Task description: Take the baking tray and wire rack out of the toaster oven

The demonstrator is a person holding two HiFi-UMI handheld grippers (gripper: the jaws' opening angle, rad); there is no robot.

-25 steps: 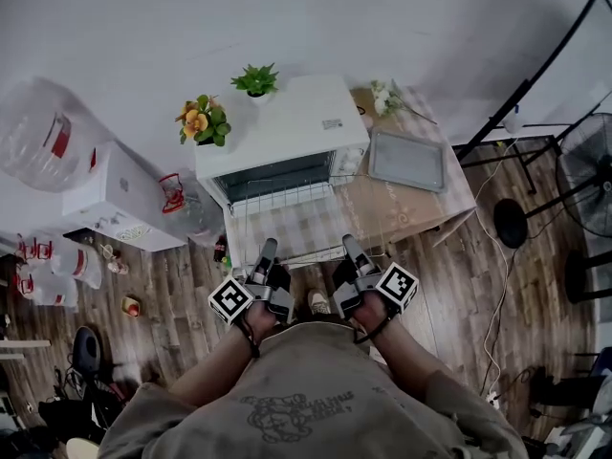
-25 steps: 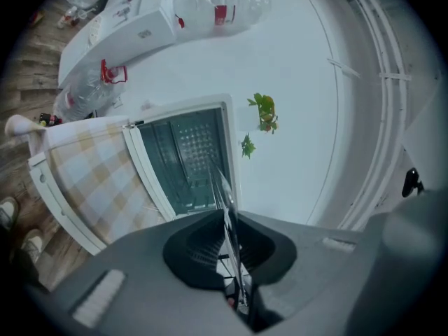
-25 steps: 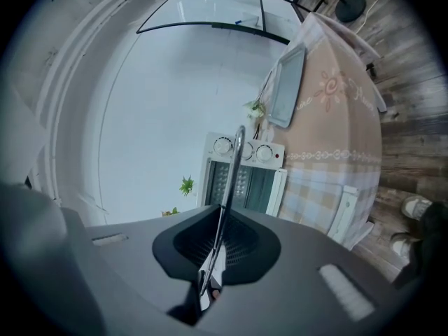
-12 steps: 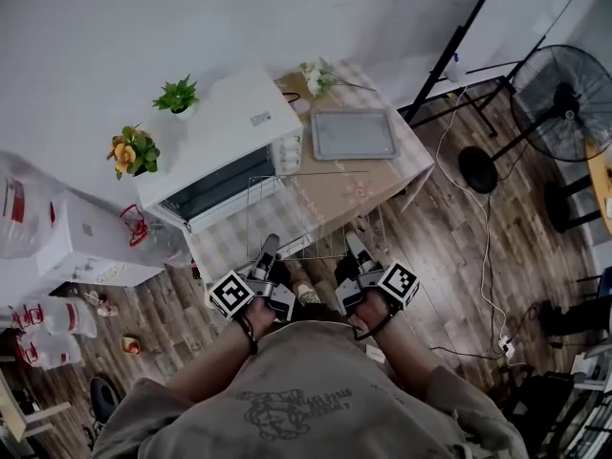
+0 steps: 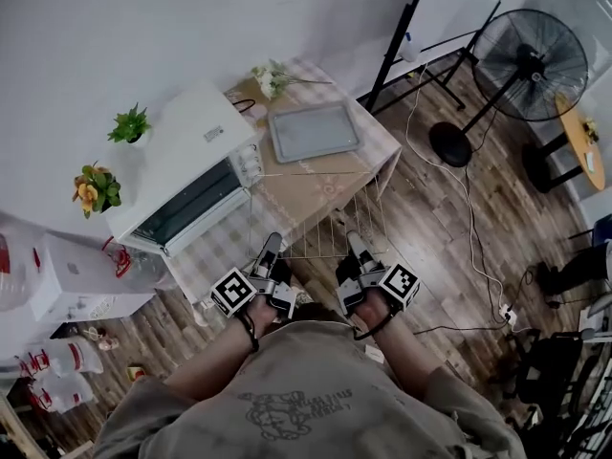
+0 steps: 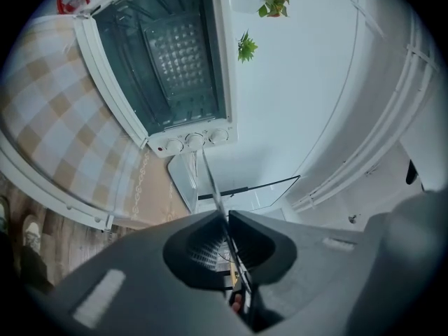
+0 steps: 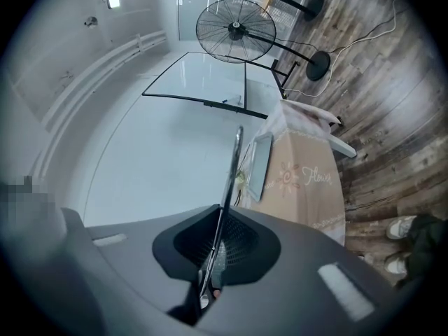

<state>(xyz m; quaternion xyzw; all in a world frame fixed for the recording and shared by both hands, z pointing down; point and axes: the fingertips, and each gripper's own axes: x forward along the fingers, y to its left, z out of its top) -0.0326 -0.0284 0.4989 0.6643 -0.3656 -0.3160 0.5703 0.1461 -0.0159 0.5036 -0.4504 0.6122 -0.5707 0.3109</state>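
Observation:
I hold the wire rack (image 5: 330,220) level between both grippers, out of the white toaster oven (image 5: 182,175) and over the near right part of the table (image 5: 382,146). My left gripper (image 5: 270,247) is shut on the rack's near edge at the left and my right gripper (image 5: 352,245) at the right. In the left gripper view the rack (image 6: 210,180) runs as a thin line into the shut gripper (image 6: 225,215), with the oven (image 6: 161,54) open and its inside bare. The right gripper (image 7: 218,212) clamps the rack (image 7: 234,159) too. The grey baking tray (image 5: 314,132) lies on the table, right of the oven.
The oven's glass door (image 5: 191,213) hangs open toward me. White flowers (image 5: 268,76) lie at the table's back, two potted plants (image 5: 129,122) behind the oven. A standing fan (image 5: 529,65), a black stand (image 5: 402,27) and floor cables (image 5: 478,256) are right; water bottles (image 5: 57,361) left.
The rack has left the oven's mouth and swung right with both grippers, now clear of the open door. The oven and table have shifted left in the head view.

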